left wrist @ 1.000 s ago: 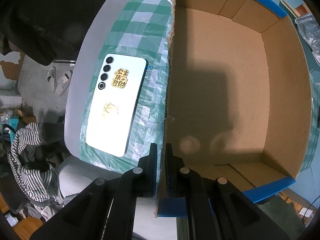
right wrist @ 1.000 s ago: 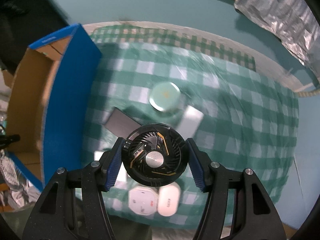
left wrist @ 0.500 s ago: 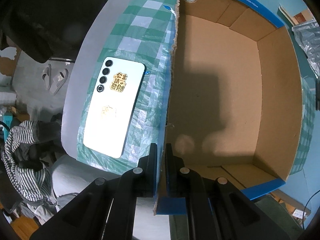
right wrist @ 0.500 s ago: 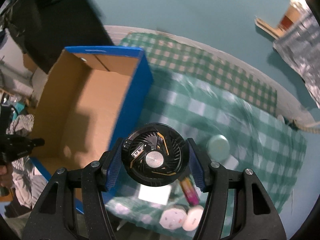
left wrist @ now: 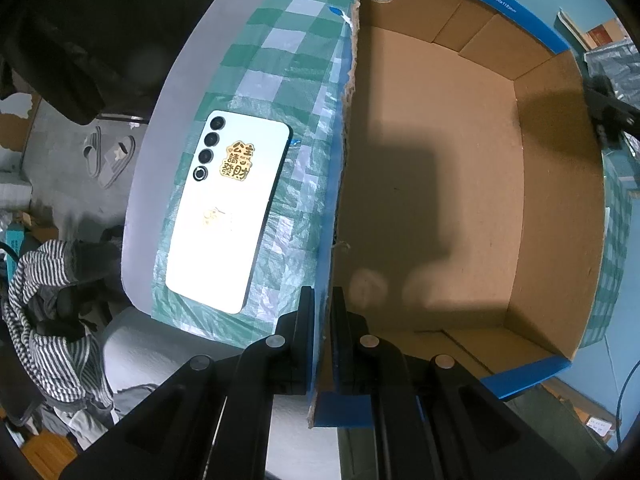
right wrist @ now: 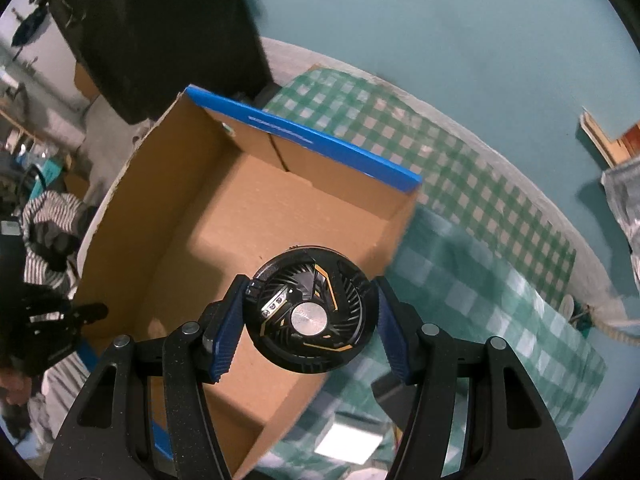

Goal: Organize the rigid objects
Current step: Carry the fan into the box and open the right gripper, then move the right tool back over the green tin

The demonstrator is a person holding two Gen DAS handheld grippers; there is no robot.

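An open cardboard box (left wrist: 460,200) with blue outer walls stands on the green checked cloth; its inside holds nothing that I can see. My left gripper (left wrist: 323,320) is shut on the box's left wall near its front corner. My right gripper (right wrist: 310,318) is shut on a round black cooling fan (right wrist: 312,314) with orange trim and a silver hub, held in the air over the right part of the box (right wrist: 224,248). A white phone (left wrist: 230,208) lies face down on the cloth, left of the box. My left gripper also shows in the right wrist view (right wrist: 86,312).
The cloth-covered table (right wrist: 480,248) extends right of the box, with a dark flat object (right wrist: 390,394) and a white one (right wrist: 346,442) under my right gripper. The table's left edge (left wrist: 140,200) drops to a floor with slippers and striped clothes (left wrist: 44,304).
My right gripper has carried the fan left from above the table's loose objects to above the box. The left gripper has stayed clamped on the box wall.
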